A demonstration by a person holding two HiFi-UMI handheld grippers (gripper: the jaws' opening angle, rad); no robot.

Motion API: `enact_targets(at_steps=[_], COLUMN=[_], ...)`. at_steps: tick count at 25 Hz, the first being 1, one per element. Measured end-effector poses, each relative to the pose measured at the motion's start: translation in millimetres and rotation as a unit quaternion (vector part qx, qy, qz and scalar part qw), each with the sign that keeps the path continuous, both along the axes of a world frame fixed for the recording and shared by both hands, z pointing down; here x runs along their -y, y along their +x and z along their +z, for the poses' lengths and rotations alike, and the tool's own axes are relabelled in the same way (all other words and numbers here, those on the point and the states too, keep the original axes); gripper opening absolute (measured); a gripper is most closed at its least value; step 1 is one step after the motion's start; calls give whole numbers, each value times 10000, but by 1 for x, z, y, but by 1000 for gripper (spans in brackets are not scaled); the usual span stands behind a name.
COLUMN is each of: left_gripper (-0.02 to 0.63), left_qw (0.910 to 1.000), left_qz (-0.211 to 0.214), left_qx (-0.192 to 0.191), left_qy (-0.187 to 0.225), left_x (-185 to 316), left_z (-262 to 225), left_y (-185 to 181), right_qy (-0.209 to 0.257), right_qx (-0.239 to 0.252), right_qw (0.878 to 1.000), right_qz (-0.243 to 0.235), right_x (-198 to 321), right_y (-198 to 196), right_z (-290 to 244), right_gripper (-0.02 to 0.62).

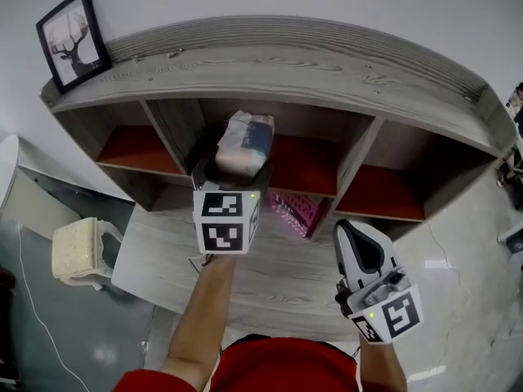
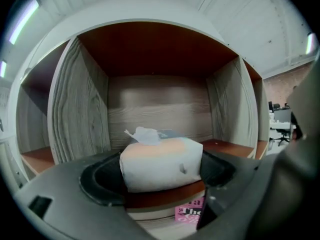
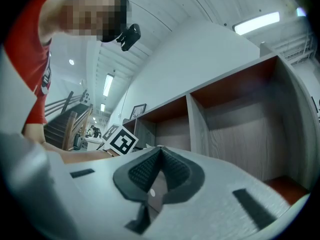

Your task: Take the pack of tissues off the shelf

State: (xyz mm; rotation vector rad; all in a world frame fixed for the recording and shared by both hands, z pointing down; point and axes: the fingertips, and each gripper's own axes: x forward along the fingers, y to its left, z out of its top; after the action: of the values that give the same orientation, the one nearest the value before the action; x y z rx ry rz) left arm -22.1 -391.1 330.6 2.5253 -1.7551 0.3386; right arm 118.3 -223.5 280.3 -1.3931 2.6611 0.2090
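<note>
The shelf (image 1: pixel 327 72) has its pack of tissues (image 1: pixel 243 144) in the middle upper compartment, near the front edge, with one tissue sticking up. A pink basket (image 1: pixel 292 211) sits in the compartment below. The left hand-held gripper (image 1: pixel 233 174) has its jaws wide apart on either side of the pack, not pressing it. The right hand-held gripper (image 1: pixel 357 239), jaws together, hangs well to the right, in front of the shelf.

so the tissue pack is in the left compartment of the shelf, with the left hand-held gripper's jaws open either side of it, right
Not quite. The tissue pack sits in the middle compartment of the shelf, not the left one, as the head view shows. The rest holds: the left hand-held gripper has its jaws open either side of the pack.
</note>
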Motion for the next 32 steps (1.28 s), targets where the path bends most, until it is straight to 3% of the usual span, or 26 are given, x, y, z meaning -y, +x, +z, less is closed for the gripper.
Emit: enact_targets(at_steps=[9,20,32], left_gripper=[414,413,411], left_qw=[9989,9909,9894], left_qz=[58,338,359], left_qx=[-218,-588,-729], left_qy=[414,1167,1204], left_x=[-18,-115,-194], left_z=[-14,-58,-62], left_y=[-6,-12,-11], right_qy=[-105,57,119], right_qx=[-21,78,118], right_qw=[9999,9997,9993], right_qz=[-88,-237,-340], right_x=[-2,-33,-77], right_y=[1,-13,-22], right_z=[6,-3,3], right_gripper=[5,5,5])
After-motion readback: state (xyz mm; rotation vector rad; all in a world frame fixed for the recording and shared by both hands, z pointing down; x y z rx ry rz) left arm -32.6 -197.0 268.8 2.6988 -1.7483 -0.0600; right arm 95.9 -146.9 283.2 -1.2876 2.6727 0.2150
